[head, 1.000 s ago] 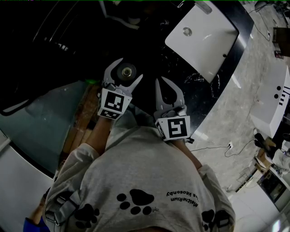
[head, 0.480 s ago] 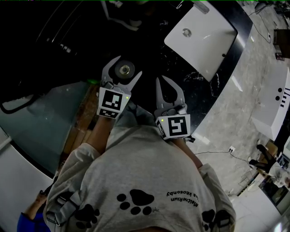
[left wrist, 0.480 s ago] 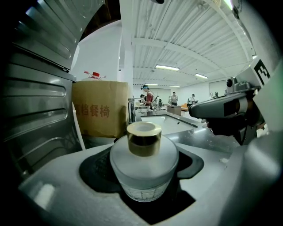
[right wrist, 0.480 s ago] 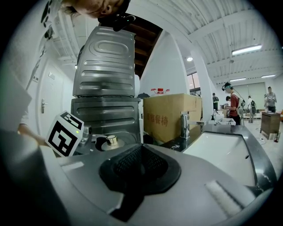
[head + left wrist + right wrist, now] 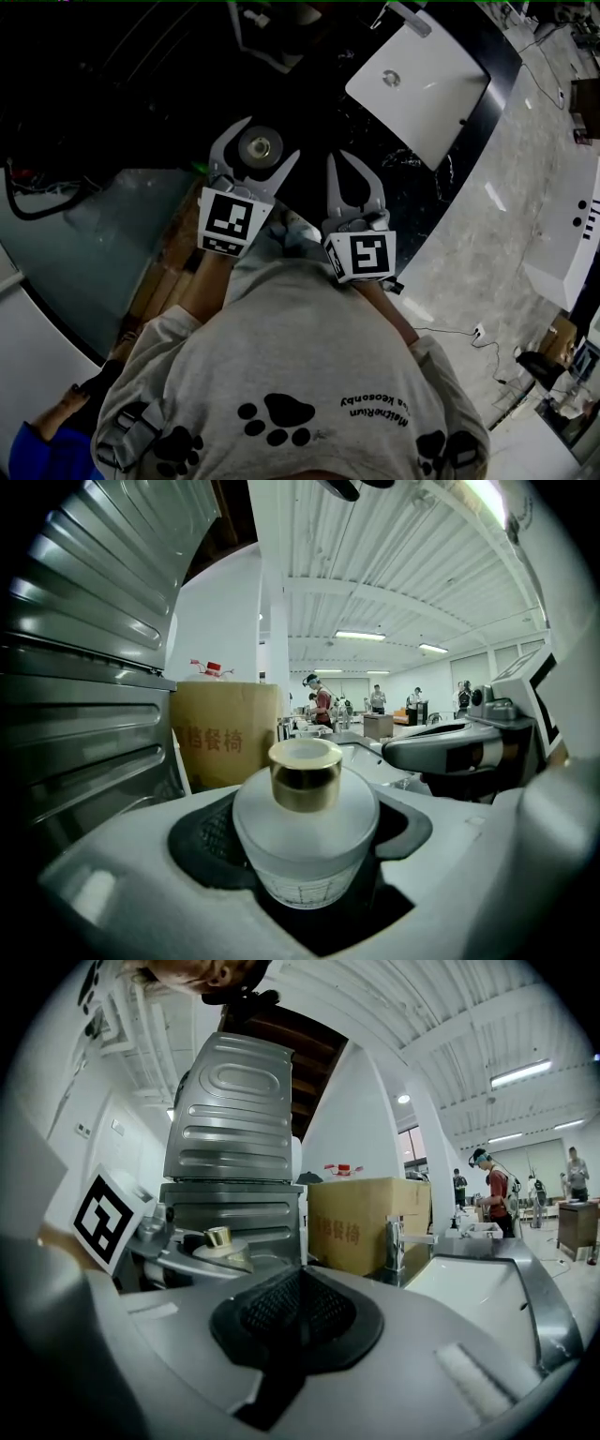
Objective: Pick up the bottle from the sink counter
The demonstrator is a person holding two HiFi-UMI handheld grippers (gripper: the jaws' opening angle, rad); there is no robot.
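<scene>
Nearest, the left hand-held gripper (image 5: 267, 142) has its jaws spread about as wide as a squat, round frosted-glass bottle (image 5: 305, 841) and set on it, the black ribbed pads lying against both sides of its body. The bottle stands upright between them under a shiny gold cylindrical cap (image 5: 305, 775); what it holds cannot be made out through the frosted glass, and no view shows whether its base touches the worktop. From the head view the person's forearms reach forward side by side from a grey paw-print shirt (image 5: 281, 375), with the two grippers near each other and pointing away from the body. The right hand-held gripper (image 5: 298, 1297), just beside the left one, has its jaws brought together with nothing between them. Under both lies the black, white-veined stone worktop (image 5: 375, 169). Further along it to the right is a white rectangular sink basin (image 5: 422, 84), which looks bare inside, with a chrome tap (image 5: 398, 1241) at its edge. Beyond the tap stands a closed brown cardboard box (image 5: 366, 1218), and to its left a ribbed grey metal appliance (image 5: 234, 1147).
</scene>
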